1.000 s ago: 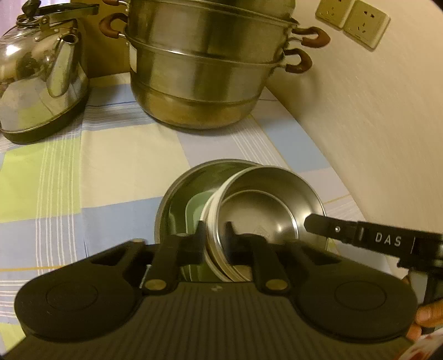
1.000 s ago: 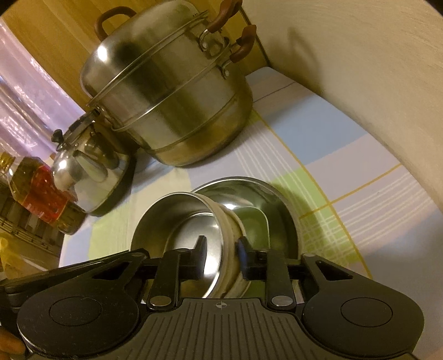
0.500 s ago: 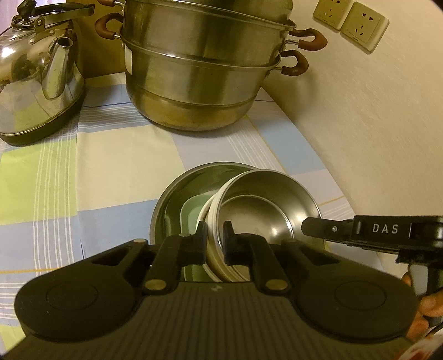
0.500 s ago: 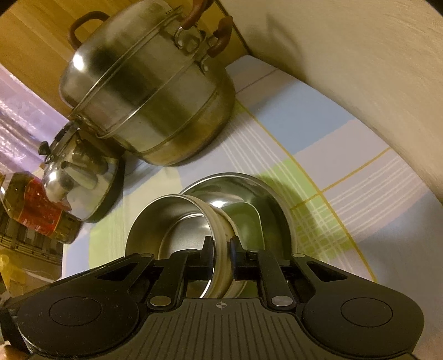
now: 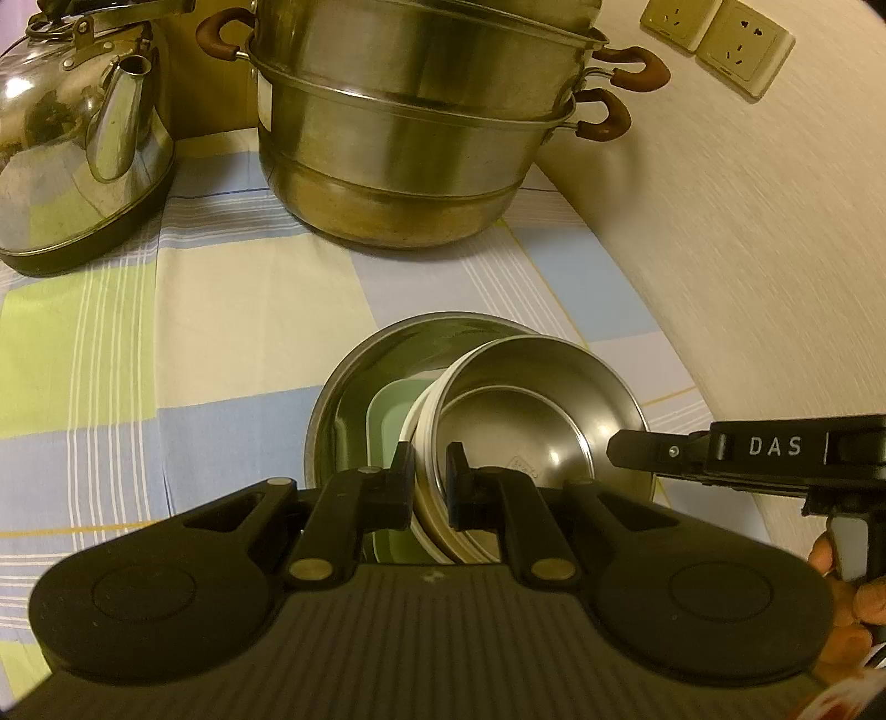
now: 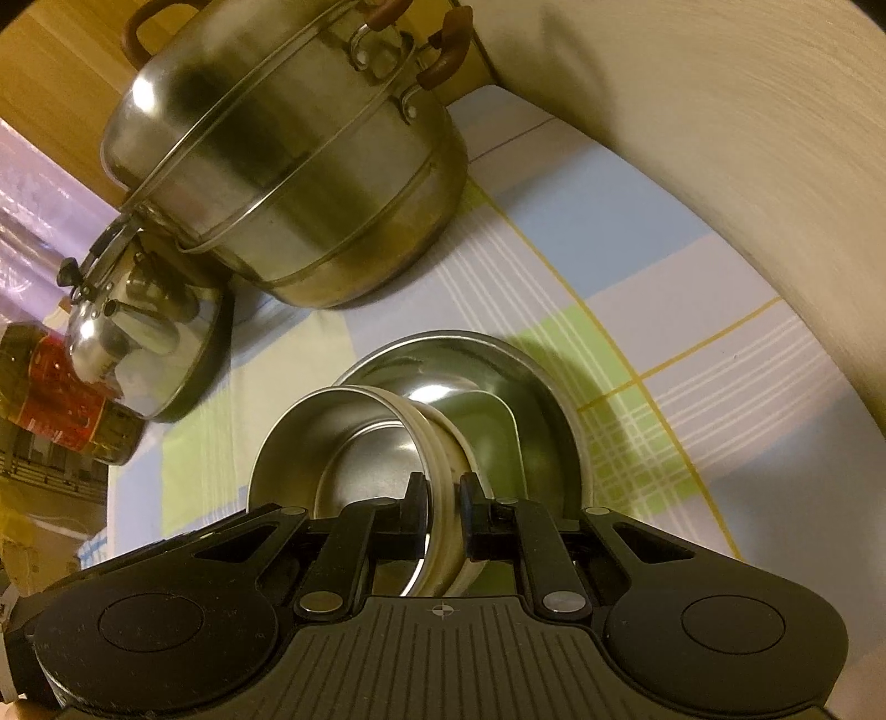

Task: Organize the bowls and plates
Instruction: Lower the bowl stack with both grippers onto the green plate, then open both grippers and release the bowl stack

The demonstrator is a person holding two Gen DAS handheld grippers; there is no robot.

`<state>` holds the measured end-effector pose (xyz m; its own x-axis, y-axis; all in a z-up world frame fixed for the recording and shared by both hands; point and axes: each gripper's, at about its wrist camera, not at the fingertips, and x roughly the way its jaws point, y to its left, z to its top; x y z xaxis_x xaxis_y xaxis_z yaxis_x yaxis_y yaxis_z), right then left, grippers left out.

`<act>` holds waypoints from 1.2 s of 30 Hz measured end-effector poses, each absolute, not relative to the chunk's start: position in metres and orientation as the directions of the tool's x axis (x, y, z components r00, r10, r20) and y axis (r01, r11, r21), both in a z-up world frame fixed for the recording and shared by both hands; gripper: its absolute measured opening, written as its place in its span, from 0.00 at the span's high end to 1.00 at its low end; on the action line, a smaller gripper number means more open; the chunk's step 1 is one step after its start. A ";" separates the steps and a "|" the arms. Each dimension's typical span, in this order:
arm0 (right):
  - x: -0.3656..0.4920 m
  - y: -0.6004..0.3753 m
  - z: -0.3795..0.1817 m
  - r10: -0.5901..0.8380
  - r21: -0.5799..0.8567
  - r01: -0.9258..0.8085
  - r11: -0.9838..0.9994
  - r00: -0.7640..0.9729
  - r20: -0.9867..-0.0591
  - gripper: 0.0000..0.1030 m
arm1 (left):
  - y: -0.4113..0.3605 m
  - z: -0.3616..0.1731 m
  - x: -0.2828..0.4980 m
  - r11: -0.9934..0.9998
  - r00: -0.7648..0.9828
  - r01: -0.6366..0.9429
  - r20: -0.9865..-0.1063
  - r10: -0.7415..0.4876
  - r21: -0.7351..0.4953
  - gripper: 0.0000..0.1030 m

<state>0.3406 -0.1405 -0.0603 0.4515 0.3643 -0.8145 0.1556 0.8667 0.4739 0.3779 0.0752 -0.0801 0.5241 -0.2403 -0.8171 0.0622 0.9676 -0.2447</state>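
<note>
A small steel bowl (image 5: 531,421) with a white outer band sits tilted inside a wider steel bowl (image 5: 387,354), over a pale green square plate (image 5: 387,412). My left gripper (image 5: 429,471) is shut on the small bowl's left rim. My right gripper (image 5: 617,451) comes in from the right and pinches the opposite rim. In the right wrist view that gripper (image 6: 443,498) is shut on the white-banded rim of the small bowl (image 6: 343,448), with the wide bowl (image 6: 531,376) behind it.
A large stacked steel steamer pot (image 5: 421,138) and a steel kettle (image 5: 83,149) stand at the back of the checked tablecloth (image 5: 221,332). The wall with sockets (image 5: 742,39) runs close along the right. An oil bottle (image 6: 50,399) stands behind the kettle.
The right gripper's fingers have drawn together onto the small bowl's rim, and its view has rolled a little. The left gripper keeps its grip and place.
</note>
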 end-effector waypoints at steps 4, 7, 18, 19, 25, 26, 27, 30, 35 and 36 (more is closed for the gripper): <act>0.341 -0.141 -0.061 0.363 0.473 0.152 0.868 0.455 -0.813 0.88 | 0.075 -0.080 0.377 0.969 0.524 0.063 -0.818 -0.236 -0.239 0.91; 0.339 -0.140 -0.060 0.361 0.468 0.138 0.873 0.460 -0.811 0.88 | 0.073 -0.078 0.377 0.971 0.528 0.062 -0.818 -0.228 -0.231 0.91; 0.323 -0.140 -0.043 0.368 0.486 0.077 0.871 0.554 -0.747 0.68 | 0.074 -0.055 0.360 0.981 0.591 0.068 -0.785 -0.186 -0.181 0.85; 0.320 -0.141 -0.040 0.372 0.493 0.069 0.868 0.567 -0.735 0.64 | 0.074 -0.053 0.358 0.981 0.596 0.067 -0.782 -0.184 -0.180 0.84; 0.299 -0.143 -0.025 0.387 0.500 0.022 0.866 0.606 -0.696 0.49 | 0.080 -0.036 0.337 0.981 0.623 0.063 -0.761 -0.182 -0.184 0.83; 0.295 -0.143 -0.023 0.385 0.498 0.018 0.867 0.611 -0.692 0.48 | 0.081 -0.034 0.332 0.981 0.626 0.062 -0.758 -0.184 -0.186 0.83; 0.290 -0.143 -0.021 0.384 0.496 0.012 0.868 0.616 -0.688 0.47 | 0.082 -0.031 0.327 0.980 0.629 0.061 -0.755 -0.186 -0.190 0.83; 0.274 -0.142 -0.017 0.384 0.489 -0.002 0.872 0.622 -0.682 0.46 | 0.084 -0.024 0.312 0.979 0.639 0.058 -0.746 -0.188 -0.197 0.81; 0.244 -0.137 -0.012 0.375 0.462 -0.021 0.887 0.619 -0.691 0.46 | 0.085 -0.013 0.282 0.980 0.649 0.057 -0.738 -0.181 -0.191 0.78; 0.238 -0.136 -0.011 0.374 0.459 -0.024 0.888 0.618 -0.692 0.46 | 0.084 -0.012 0.275 0.980 0.650 0.055 -0.738 -0.180 -0.190 0.78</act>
<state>0.2384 -0.1363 -0.0111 0.6177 0.3740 -0.6918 -0.0242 0.8883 0.4586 0.2753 0.0842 -0.0122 0.6502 -0.1798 -0.7382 0.0551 0.9802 -0.1902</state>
